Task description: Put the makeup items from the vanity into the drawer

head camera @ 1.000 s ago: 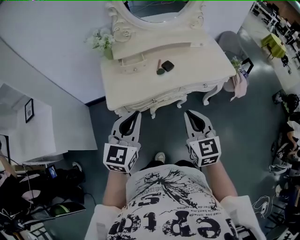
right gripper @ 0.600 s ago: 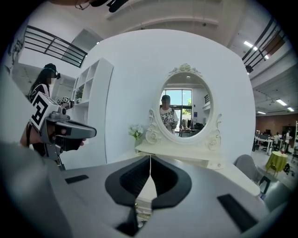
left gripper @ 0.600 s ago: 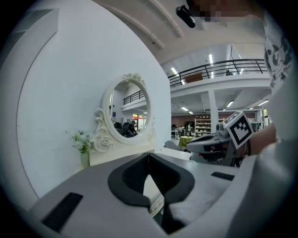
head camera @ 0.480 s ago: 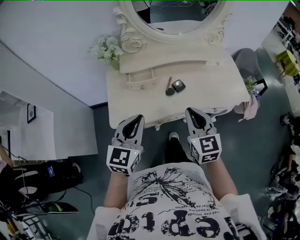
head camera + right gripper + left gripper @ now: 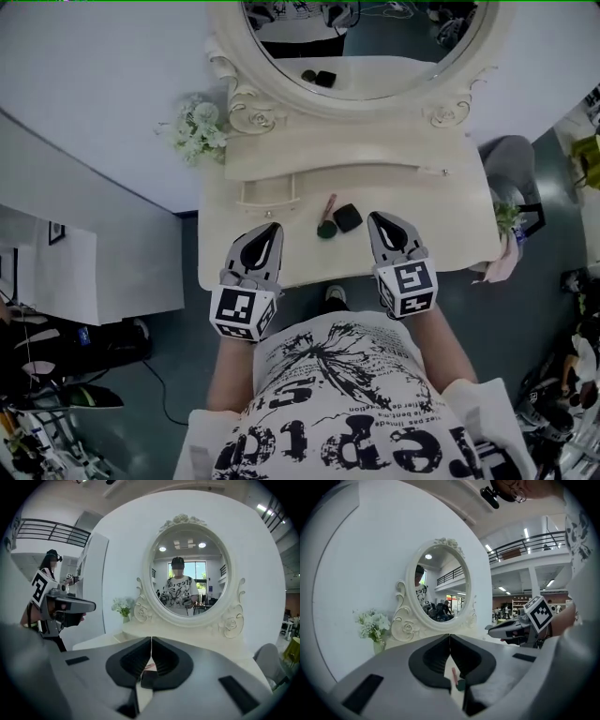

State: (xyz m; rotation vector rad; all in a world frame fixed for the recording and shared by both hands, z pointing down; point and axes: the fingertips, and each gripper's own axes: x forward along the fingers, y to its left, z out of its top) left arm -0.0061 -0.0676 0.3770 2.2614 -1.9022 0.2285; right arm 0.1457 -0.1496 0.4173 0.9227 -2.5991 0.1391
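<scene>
On the cream vanity top [image 5: 422,234] lie a pink-handled makeup brush with a dark green head [image 5: 326,221] and a small black compact [image 5: 348,217], side by side near the middle. The small drawer [image 5: 269,193] under the mirror shelf stands pulled out, left of them. My left gripper [image 5: 272,229] hovers shut over the vanity's front, left of the brush. My right gripper [image 5: 379,219] is shut and empty, just right of the compact. Past the closed jaws in the left gripper view I see the brush [image 5: 455,679]. The tips of my right gripper [image 5: 151,641] meet, with the items partly hidden behind them.
An oval mirror [image 5: 361,42] in an ornate frame rises at the back of the vanity. A vase of white flowers [image 5: 197,131] stands at the back left corner. A grey chair [image 5: 514,159] and a pink cloth [image 5: 497,267] sit to the right. Bags and cables lie on the floor at left.
The person has stepped up to the vanity, and both grippers now reach over its front edge beside the brush and compact. Both stay shut.
</scene>
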